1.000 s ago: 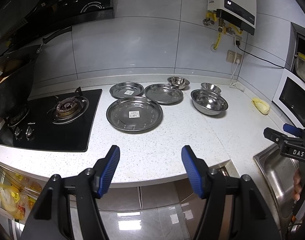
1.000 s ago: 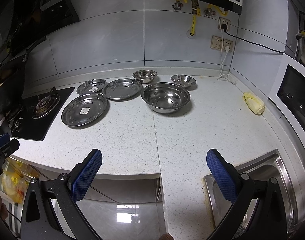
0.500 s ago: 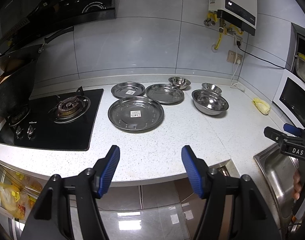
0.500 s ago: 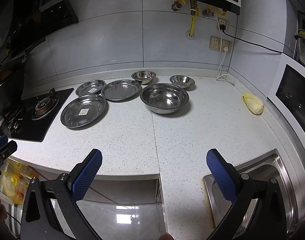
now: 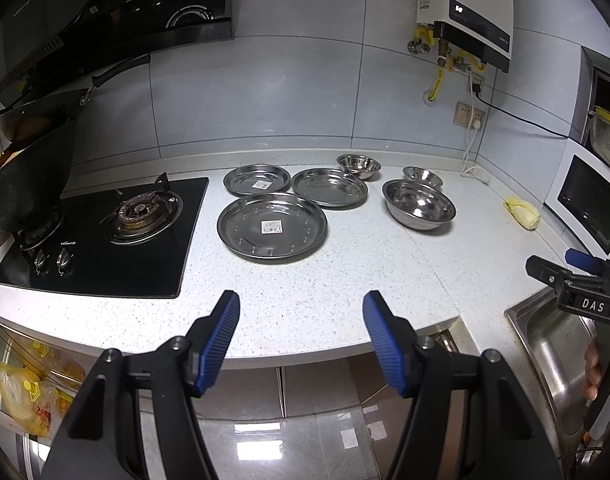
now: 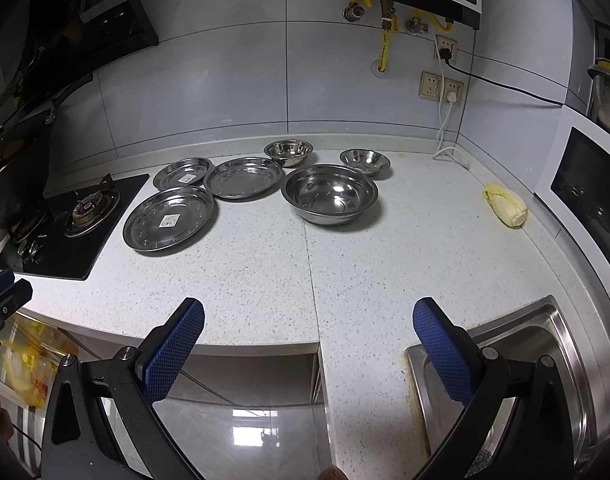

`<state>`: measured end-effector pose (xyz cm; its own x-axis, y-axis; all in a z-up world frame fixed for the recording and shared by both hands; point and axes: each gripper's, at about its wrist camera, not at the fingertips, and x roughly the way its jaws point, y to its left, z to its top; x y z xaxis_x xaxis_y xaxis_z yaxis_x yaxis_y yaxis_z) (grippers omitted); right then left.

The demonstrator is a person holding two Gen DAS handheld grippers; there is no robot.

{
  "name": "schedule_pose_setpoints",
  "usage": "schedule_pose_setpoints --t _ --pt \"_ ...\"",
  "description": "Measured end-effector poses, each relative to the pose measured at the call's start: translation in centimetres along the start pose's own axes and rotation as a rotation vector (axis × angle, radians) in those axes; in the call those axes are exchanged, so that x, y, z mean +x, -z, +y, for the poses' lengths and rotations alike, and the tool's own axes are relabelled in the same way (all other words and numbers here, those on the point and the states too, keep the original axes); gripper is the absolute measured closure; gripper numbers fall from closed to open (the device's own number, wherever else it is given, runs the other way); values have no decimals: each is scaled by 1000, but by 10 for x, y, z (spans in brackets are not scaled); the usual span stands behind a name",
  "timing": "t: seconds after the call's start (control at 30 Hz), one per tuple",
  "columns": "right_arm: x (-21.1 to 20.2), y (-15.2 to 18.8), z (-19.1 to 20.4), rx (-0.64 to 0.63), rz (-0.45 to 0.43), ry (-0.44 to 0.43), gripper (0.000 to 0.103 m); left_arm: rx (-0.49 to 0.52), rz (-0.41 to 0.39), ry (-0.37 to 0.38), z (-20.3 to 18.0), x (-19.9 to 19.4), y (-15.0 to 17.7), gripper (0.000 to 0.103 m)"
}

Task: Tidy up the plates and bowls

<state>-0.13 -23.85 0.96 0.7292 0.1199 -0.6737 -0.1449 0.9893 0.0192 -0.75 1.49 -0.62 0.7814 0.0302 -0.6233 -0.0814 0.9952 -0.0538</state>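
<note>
Three steel plates lie on the white counter: a large plate (image 5: 272, 226) (image 6: 169, 219) nearest the stove, a small plate (image 5: 257, 179) (image 6: 183, 173) behind it, and a medium plate (image 5: 330, 187) (image 6: 243, 177) to its right. A large steel bowl (image 5: 418, 204) (image 6: 331, 193) sits right of them, with two small bowls (image 5: 358, 165) (image 5: 422, 176) (image 6: 289, 151) (image 6: 364, 161) behind. My left gripper (image 5: 301, 326) and right gripper (image 6: 308, 334) both hang open and empty over the counter's front edge, well short of the dishes.
A black gas stove (image 5: 105, 236) with a wok (image 5: 29, 172) is at the left. A steel sink (image 6: 517, 360) lies at the right front. A yellow cabbage piece (image 6: 505, 204) rests near the white microwave (image 6: 585, 192). A water heater (image 5: 465, 12) hangs on the wall.
Both grippers have drifted slightly forward and up, so the dishes sit a little lower in view. Jaws stay open; nothing was touched.
</note>
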Motion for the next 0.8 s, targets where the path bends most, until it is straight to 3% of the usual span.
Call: schedule_pose_setpoints --t 0.8 --pt "-2 2 4 -9 2 2 1 -1 8 2 -3 -5 1 40"
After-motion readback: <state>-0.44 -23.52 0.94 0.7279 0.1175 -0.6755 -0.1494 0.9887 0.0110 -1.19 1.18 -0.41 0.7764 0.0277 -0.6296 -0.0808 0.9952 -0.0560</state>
